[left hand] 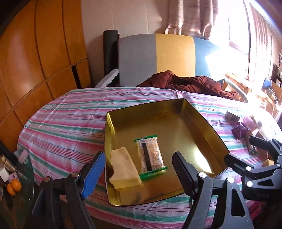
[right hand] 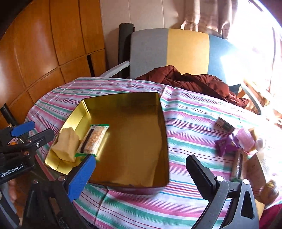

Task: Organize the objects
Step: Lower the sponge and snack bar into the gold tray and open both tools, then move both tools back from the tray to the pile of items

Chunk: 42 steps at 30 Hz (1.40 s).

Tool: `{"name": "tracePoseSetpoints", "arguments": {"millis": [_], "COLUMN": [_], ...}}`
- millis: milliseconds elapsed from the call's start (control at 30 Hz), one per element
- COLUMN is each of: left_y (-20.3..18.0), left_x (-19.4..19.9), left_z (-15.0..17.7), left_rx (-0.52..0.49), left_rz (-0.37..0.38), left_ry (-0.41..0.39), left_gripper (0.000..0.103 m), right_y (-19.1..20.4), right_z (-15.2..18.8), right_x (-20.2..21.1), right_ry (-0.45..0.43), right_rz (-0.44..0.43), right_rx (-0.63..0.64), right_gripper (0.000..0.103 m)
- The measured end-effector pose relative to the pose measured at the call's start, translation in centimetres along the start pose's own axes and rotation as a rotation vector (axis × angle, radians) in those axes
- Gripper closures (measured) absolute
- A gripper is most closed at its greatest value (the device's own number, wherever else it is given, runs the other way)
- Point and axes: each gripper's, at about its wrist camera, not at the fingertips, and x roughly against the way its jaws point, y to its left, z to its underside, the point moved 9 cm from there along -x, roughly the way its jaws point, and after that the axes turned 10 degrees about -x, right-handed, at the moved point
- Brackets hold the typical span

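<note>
A table covered with a cloth striped pink, green and white fills the middle of both views. On it sits an open gold tin, square with low walls. Inside, against its left wall, lie 2 things: a pale yellow cloth folded into a wedge, and just beside it a snack bar in a clear wrapper with green ends.

To the right of the tin, well apart from it, loose items lie on the stripes: a small box, a purple packet and a pink wrapped thing, partly washed out by glare.

Behind the table stands a chair with a grey, yellow and blue back; a dark red blanket is bunched at the table's far edge. Wood panels cover the left wall. A curtain hangs by a bright window on the right.

The left gripper hangs over the tin's near edge, jaws wide apart, nothing between them. The right gripper hangs above the tin's near right corner, jaws likewise spread and empty.
</note>
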Motion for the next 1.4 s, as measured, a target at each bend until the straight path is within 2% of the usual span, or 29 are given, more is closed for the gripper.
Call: {"name": "tracePoseSetpoints", "arguments": {"millis": [267, 433, 633, 767, 933, 1100, 1233, 1400], "left_y": [-2.2, -4.3, -9.0, -13.1, -18.7, -25.2, -31.2, -38.0], "left_x": [0.0, -0.1, -0.4, -0.9, -0.9, -0.1, 1.3, 2.3], "left_z": [-0.6, -1.0, -2.0, -2.2, -2.3, -2.3, -2.0, -1.0], "left_rx": [-0.058, -0.096, -0.170, -0.231, -0.351, -0.445, -0.526, -0.615], "left_rz": [0.022, 0.076, 0.231, 0.337, 0.404, 0.585, 0.733, 0.833], "left_ry": [-0.001, -0.003, -0.010, 0.013, 0.021, 0.046, 0.062, 0.105], "left_gripper": [0.024, 0.024, 0.024, 0.024, 0.024, 0.026, 0.026, 0.026], "right_y": [-3.6, -6.6, -12.6, -18.9, -27.5, -34.4, -36.9, -37.8], "right_z": [-0.2, -0.5, -0.8, -0.9, -0.1, 1.7, 3.1, 4.3], "right_x": [1.2, 2.1, 4.4, 7.7, 13.5, 18.8, 20.7, 20.9], "right_ry": [-0.020, -0.033, -0.054, -0.088, -0.144, -0.184, -0.188, -0.164], "right_rz": [0.040, 0.073, 0.133, 0.226, 0.365, 0.494, 0.539, 0.547], "right_rx": [-0.047, -0.098, -0.213, -0.322, -0.482, -0.607, -0.658, -0.662], "right_gripper": [0.000, 0.000, 0.000, 0.000, 0.000, 0.000, 0.000, 0.000]}}
